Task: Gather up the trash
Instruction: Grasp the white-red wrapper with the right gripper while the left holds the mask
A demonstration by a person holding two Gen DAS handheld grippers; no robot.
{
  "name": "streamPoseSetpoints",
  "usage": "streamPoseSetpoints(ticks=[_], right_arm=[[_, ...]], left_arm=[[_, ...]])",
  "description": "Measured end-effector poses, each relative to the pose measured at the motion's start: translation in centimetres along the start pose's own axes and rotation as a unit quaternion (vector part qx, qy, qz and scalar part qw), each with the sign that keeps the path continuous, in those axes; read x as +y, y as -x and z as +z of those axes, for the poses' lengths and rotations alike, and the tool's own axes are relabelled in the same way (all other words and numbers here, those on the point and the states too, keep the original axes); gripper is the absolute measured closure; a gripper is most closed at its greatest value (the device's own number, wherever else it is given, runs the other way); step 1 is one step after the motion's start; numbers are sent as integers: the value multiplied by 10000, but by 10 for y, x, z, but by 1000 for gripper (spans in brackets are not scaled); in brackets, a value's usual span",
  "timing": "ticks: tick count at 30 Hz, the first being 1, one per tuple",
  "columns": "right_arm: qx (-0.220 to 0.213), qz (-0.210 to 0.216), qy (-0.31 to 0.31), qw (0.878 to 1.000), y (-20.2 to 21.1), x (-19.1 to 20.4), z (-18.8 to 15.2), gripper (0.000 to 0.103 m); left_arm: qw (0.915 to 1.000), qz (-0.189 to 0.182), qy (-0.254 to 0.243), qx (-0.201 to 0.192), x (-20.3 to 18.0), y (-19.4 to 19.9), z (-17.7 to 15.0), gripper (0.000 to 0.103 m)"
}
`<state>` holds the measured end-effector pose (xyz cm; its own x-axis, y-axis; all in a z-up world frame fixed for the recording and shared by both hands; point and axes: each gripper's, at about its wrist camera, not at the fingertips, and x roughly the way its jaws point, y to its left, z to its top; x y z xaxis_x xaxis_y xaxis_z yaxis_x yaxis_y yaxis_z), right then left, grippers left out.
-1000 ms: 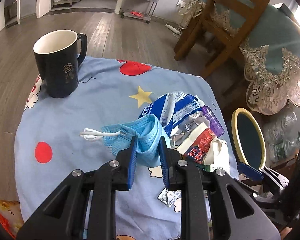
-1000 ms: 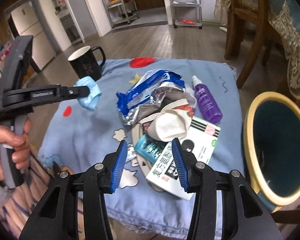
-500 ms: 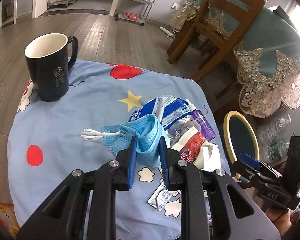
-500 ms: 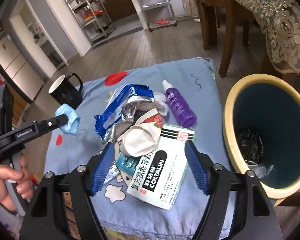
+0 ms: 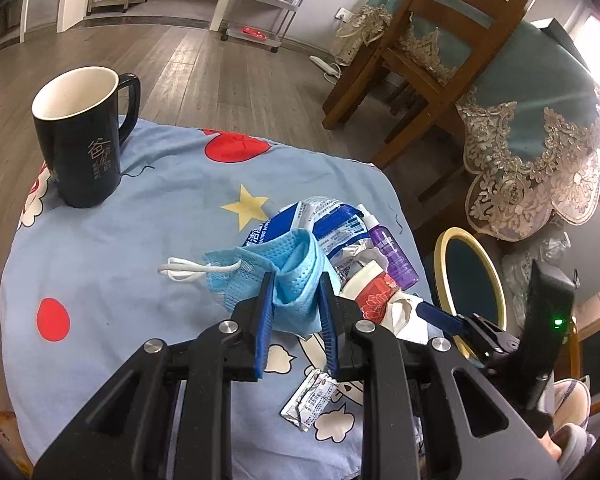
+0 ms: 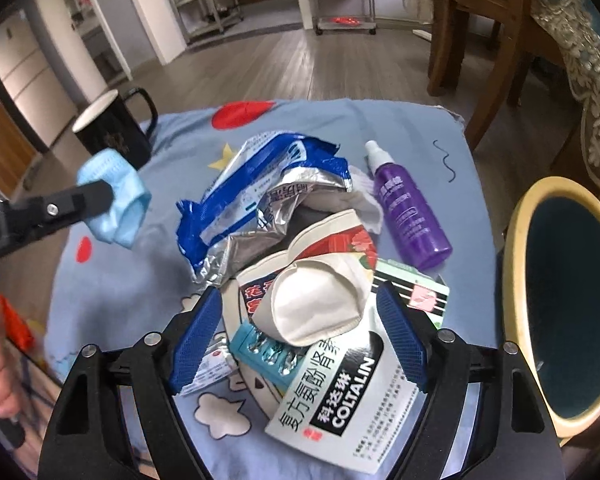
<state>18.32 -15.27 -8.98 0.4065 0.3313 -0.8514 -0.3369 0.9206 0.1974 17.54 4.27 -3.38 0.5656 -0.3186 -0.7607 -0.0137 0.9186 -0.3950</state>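
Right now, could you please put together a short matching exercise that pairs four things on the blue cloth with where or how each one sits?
Things:
1. blue face mask
2. dark mug
3. purple spray bottle
4. crushed paper cup

States:
A. lying on its side, nearest the yellow-rimmed bin
B. standing upright at the far corner of the cloth
C. pinched in the left gripper
D. on the trash pile, ahead of the open right gripper

Pairs: 1-C, 2-B, 3-A, 4-D

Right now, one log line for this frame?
left claw: shut on mask, lifted | right claw: open, jaws just widened, over crushed cup | bin: right of pile
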Motion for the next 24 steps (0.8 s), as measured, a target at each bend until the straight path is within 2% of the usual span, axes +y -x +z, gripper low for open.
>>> streamPoseSetpoints(ticks=[1,2,3,5,10,24], right_arm=[[5,-15,-6,10000,-2,0,0,23],[6,-12,-19,10000,-3,0,0,29],[20,-7,-24,10000,-4,0,-1,40],[20,30,-37,10000,-2,-1,-2,41],[-113,223,-163,9996,11,-7,-4,53],[-446,660,-483,9957,55,-33,-17,55]], left_arm=[[10000,7,-31,0,-1,-1,0,82],[10000,9,-47,-1,-2,-1,1,82],[10000,6,-63,-4,-3,-1,1,82],[10000,-4,-76,-2,-4,-2,1,82],[10000,-21,-96,-1,-7,-3,2,82],[9999,-43,-143,-41,-11,-2,2,82]])
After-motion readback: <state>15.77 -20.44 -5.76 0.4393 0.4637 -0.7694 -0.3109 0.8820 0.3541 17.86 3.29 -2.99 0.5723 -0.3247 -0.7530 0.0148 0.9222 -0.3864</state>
